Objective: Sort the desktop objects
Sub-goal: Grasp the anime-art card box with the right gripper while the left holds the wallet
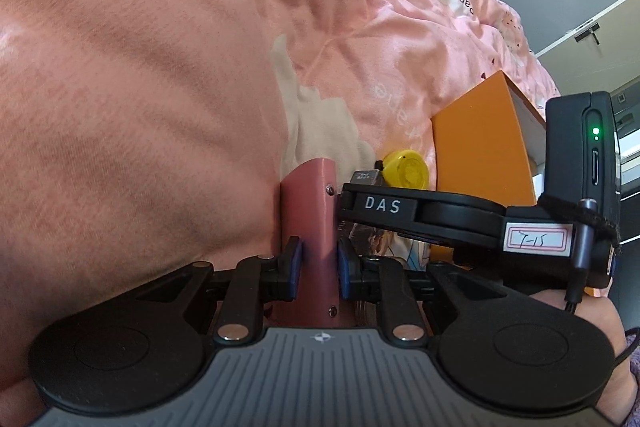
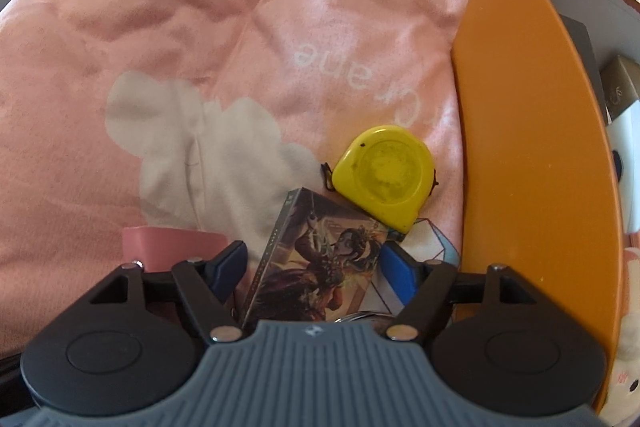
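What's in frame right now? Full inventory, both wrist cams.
pink block: 1, dusty pink, clamped upright between the left pads
card box: 1, illustrated artwork, on the bedding between the right jaws, untouched
tape measure: 1, yellow, flat on the bedding beyond the card box
orange box: 1, orange wall, open, right edge, items inside
bedding: 1, pink, printed, under everything
left gripper: 1, black, blue pads, shut on block
right gripper: 1, black, blue pads, open

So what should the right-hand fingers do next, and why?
Probably close on the picture box. The right gripper stands open around it, pads not pressing, and the orange bin waits alongside. The left gripper already holds the pink block.
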`<state>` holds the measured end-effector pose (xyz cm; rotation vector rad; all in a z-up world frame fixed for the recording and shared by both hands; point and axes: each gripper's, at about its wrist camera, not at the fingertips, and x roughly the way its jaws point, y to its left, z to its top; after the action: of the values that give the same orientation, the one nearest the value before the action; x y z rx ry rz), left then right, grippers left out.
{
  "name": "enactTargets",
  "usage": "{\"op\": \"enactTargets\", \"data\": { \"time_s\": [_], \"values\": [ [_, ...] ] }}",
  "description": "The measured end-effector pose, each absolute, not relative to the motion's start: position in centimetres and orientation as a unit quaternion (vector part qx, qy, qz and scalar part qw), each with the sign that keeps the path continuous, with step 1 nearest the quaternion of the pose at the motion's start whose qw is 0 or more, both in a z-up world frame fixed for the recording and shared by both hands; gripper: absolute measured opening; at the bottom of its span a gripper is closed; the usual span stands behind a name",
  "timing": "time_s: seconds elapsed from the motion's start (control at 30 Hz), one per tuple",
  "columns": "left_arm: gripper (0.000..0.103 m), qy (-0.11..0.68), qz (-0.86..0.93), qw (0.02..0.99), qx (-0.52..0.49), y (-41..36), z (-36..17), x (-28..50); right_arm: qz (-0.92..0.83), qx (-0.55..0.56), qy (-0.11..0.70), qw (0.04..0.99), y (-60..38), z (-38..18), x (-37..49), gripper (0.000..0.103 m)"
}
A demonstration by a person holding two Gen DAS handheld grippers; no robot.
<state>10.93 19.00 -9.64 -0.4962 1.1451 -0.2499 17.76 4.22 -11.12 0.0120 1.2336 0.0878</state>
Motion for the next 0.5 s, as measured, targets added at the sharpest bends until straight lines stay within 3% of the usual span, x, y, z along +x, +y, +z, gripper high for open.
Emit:
{"op": "enactTargets", "data": {
  "time_s": [0.07, 0.13, 0.17, 0.23, 0.27, 0.37, 0.43, 0.47, 0.5],
  "values": [
    [0.021, 0.534, -0.117, 0.804, -0.233, 19.1, -9.6, 10.9, 0.043, 0.02, 0.581, 0.813, 3.5, -10.8, 17.7, 0.065],
    [0.021, 0.534, -0.115, 0.803, -0.237, 19.2, -9.7, 10.8, 0.06, 0.033, 0.579, 0.812, 3.2, -10.2, 17.5, 0.049],
    [0.021, 0.534, -0.113, 0.803, -0.238, 19.3, -9.6, 10.8, 0.068, 0.035, 0.575, 0.814, 3.2, -9.8, 17.3, 0.038],
    [0.021, 0.535, -0.111, 0.803, -0.239, 19.4, -9.6, 10.7, 0.105, 0.061, 0.578, 0.807, 3.0, -9.2, 17.3, 0.005],
    [0.021, 0.535, -0.109, 0.803, -0.239, 19.4, -9.6, 10.6, 0.113, 0.071, 0.591, 0.795, 2.9, -9.4, 17.5, 0.0],
    [0.021, 0.534, -0.109, 0.804, -0.24, 19.5, -9.6, 10.4, 0.094, 0.063, 0.595, 0.796, 2.9, -9.8, 17.5, 0.0],
    [0.021, 0.533, -0.107, 0.804, -0.241, 19.5, -9.6, 10.3, 0.085, 0.041, 0.589, 0.803, 3.6, -9.4, 16.9, 0.007],
    [0.02, 0.533, -0.104, 0.804, -0.242, 19.6, -9.5, 10.2, 0.082, 0.032, 0.585, 0.806, 3.9, -9.2, 16.8, 0.027],
    [0.02, 0.532, -0.099, 0.805, -0.243, 19.7, -9.4, 10.1, 0.078, 0.021, 0.578, 0.812, 4.1, -9.2, 16.6, 0.055]
  ]
}}
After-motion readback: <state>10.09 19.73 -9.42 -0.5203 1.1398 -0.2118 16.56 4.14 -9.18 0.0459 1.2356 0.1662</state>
